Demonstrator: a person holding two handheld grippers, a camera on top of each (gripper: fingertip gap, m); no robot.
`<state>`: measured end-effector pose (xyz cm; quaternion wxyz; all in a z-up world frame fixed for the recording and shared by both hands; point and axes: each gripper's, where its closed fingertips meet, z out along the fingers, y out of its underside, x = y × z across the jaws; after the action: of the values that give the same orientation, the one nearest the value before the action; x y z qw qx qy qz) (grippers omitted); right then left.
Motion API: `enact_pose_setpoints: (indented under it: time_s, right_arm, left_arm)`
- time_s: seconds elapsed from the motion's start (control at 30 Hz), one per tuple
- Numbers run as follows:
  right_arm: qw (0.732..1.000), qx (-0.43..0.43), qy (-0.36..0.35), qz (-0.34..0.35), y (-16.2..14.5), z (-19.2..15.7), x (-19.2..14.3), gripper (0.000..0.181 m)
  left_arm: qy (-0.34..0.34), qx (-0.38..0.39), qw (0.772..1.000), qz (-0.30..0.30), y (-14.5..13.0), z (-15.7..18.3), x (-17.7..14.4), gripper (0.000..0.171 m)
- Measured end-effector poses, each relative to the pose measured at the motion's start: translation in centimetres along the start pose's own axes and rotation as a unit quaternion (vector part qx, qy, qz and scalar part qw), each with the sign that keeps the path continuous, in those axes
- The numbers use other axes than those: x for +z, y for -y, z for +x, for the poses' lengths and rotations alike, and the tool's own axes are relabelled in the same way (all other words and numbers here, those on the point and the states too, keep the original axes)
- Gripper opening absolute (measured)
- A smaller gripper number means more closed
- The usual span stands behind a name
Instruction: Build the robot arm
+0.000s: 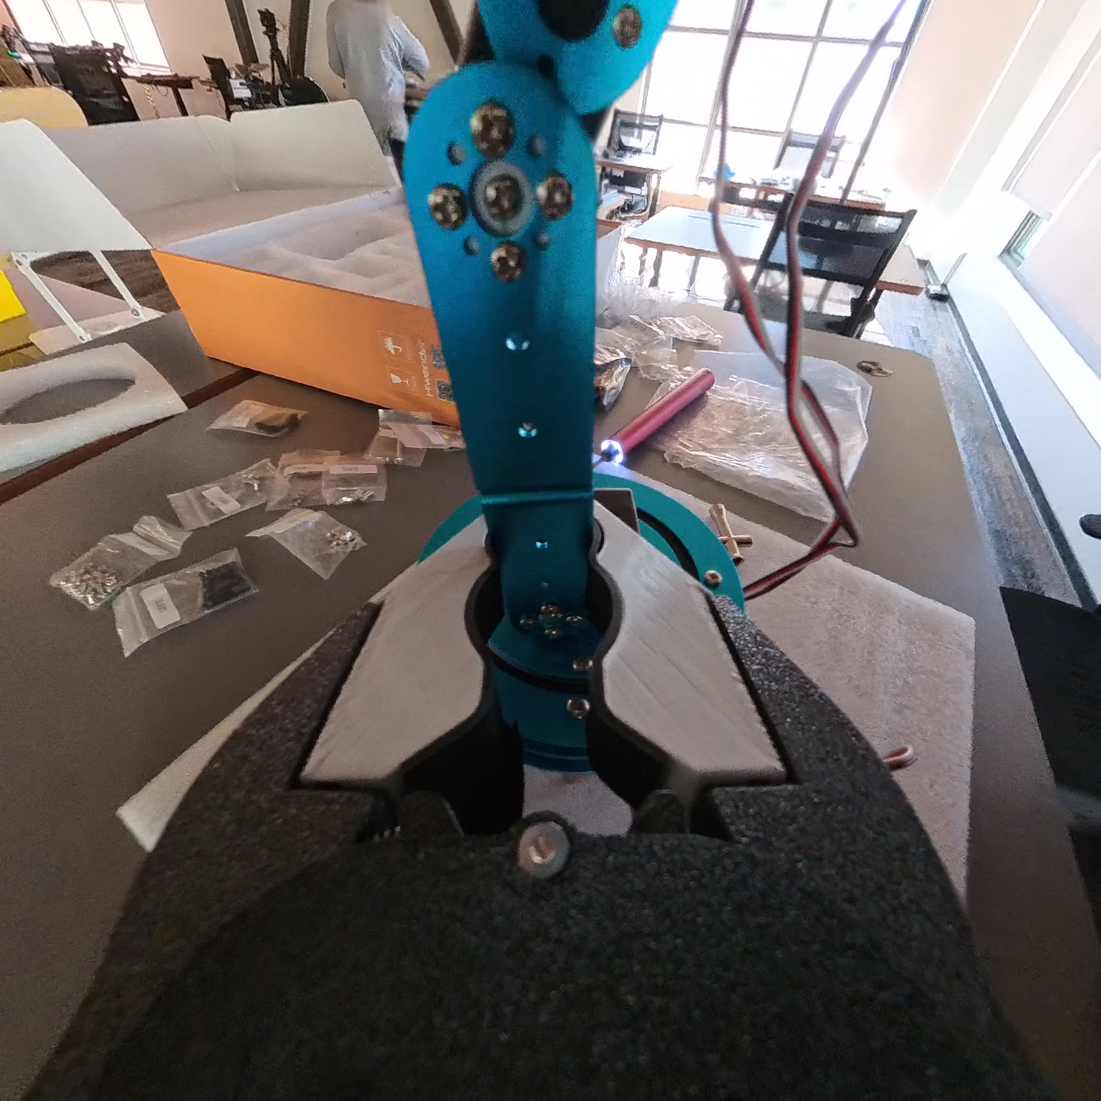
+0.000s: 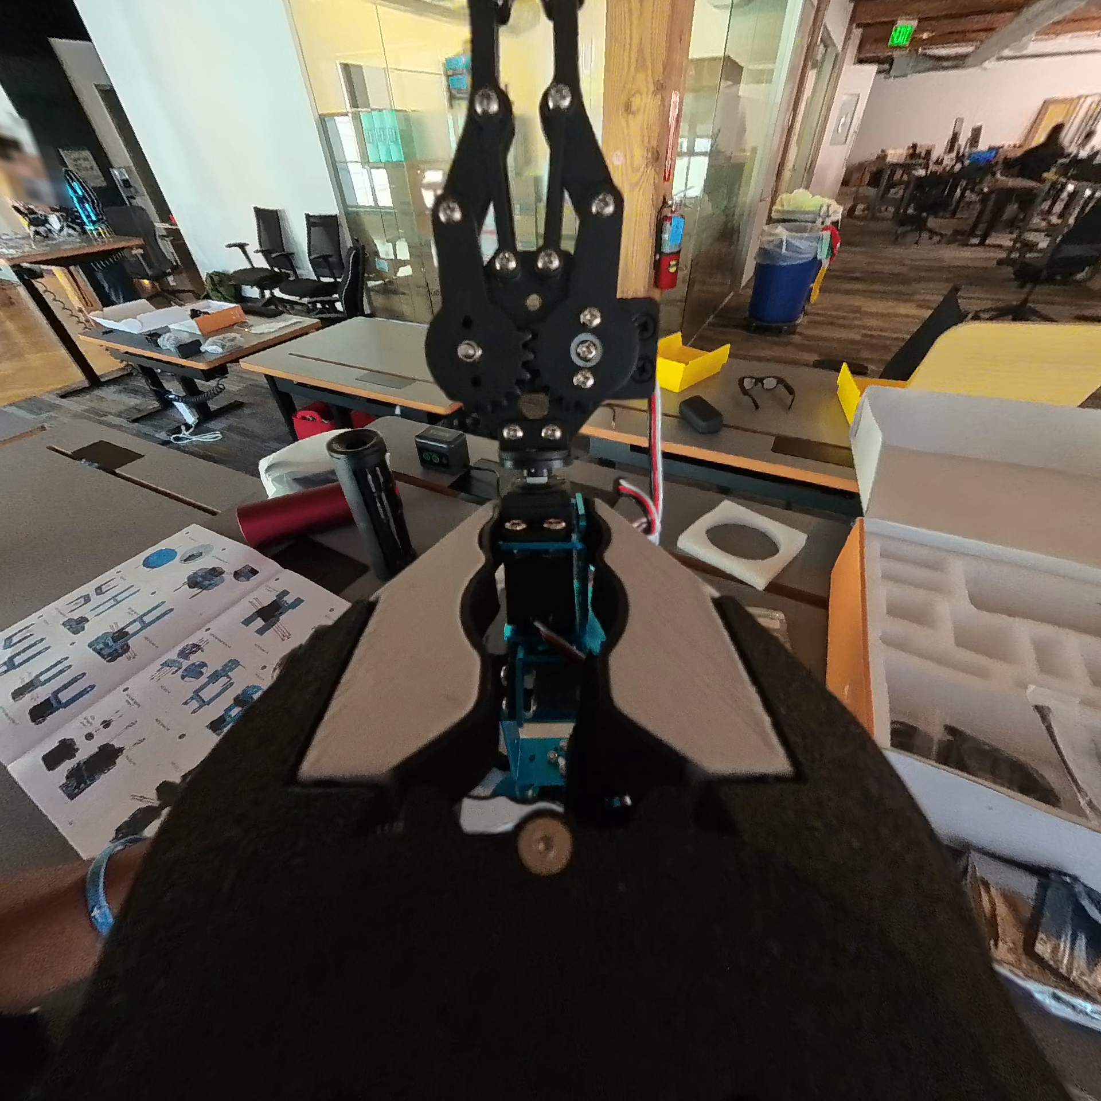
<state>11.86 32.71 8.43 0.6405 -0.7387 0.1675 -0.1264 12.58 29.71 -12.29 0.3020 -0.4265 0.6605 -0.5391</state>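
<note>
My left gripper (image 1: 545,602) jaws pinch the blue arm link (image 1: 506,298); my right gripper (image 2: 545,572) jaws pinch the black servo block (image 2: 533,572) under the claw (image 2: 530,250)

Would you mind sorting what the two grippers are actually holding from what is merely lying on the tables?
In hand:
- left gripper, shut on the blue arm bracket
- right gripper, shut on the servo block under the black claw

Lying about:
- parts bags
- orange box
- red screwdriver
- instruction booklet
- foam ring
</note>
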Motion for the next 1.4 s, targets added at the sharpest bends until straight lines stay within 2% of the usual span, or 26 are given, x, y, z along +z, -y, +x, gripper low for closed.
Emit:
enact_pose_setpoints:
  time_s: [0.13, 0.23, 0.47, 0.57, 0.63, 0.73, 0.8, 0.87, 0.93, 1.0, 1.17, 1.4]
  right_arm:
    - [1.000, 0.009, 0.002, -0.005, -0.1, 0.9, -0.5, 0.025]
    - [1.000, 0.005, 0.012, -0.001, -0.3, 1.2, -0.8, 0.025]
    - [0.998, 0.027, 0.060, -0.018, -0.6, 1.3, -1.8, 0.029]
    - [0.995, 0.043, 0.076, -0.037, -0.7, 1.3, -2.0, 0.029]
    - [0.993, 0.054, 0.090, -0.055, -0.7, 1.0, -1.9, 0.030]
    - [0.994, 0.037, 0.085, -0.059, -0.8, 0.8, -1.8, 0.030]
    - [0.994, 0.028, 0.079, -0.066, -1.0, 0.8, -2.0, 0.029]
    - [0.995, 0.022, 0.076, -0.066, -1.1, 0.8, -2.2, 0.028]
    - [0.995, 0.022, 0.071, -0.067, -1.2, 0.7, -2.4, 0.028]
    - [0.995, 0.020, 0.066, -0.072, -1.4, 0.9, -2.6, 0.028]
    - [0.996, 0.020, 0.055, -0.068, -1.7, 0.8, -3.7, 0.027]
    - [0.997, 0.020, 0.031, -0.068, -2.7, 0.9, -4.1, 0.026]
  left_arm:
    - [0.005, 0.009, 1.000, -0.012, 0.1, 0.3, 0.3, 0.023]
    - [0.023, 0.013, 0.999, -0.020, 0.1, 0.1, 0.4, 0.032]
    - [0.041, -0.030, 0.998, -0.021, 0.0, 0.4, 0.2, 0.035]
    - [0.071, -0.047, 0.996, -0.018, 0.6, 0.1, -0.8, 0.049]
    - [0.089, -0.044, 0.995, 0.006, 2.6, 0.3, -2.2, 0.060]
    - [0.114, 0.019, 0.991, 0.068, 7.7, 1.6, -4.6, 0.065]
    - [0.137, 0.103, 0.980, 0.100, 11.0, 2.6, -5.5, 0.057]
    - [0.145, 0.190, 0.966, 0.094, 12.3, 3.6, -5.0, 0.043]
    - [0.150, 0.257, 0.951, 0.077, 12.3, 4.1, -3.9, 0.034]
    - [0.165, 0.290, 0.940, 0.070, 12.3, 4.0, -3.5, 0.030]
    - [0.159, 0.321, 0.929, 0.095, 12.3, 4.8, -3.5, 0.027]
    - [0.160, 0.374, 0.909, 0.095, 11.7, 5.2, -3.5, 0.027]
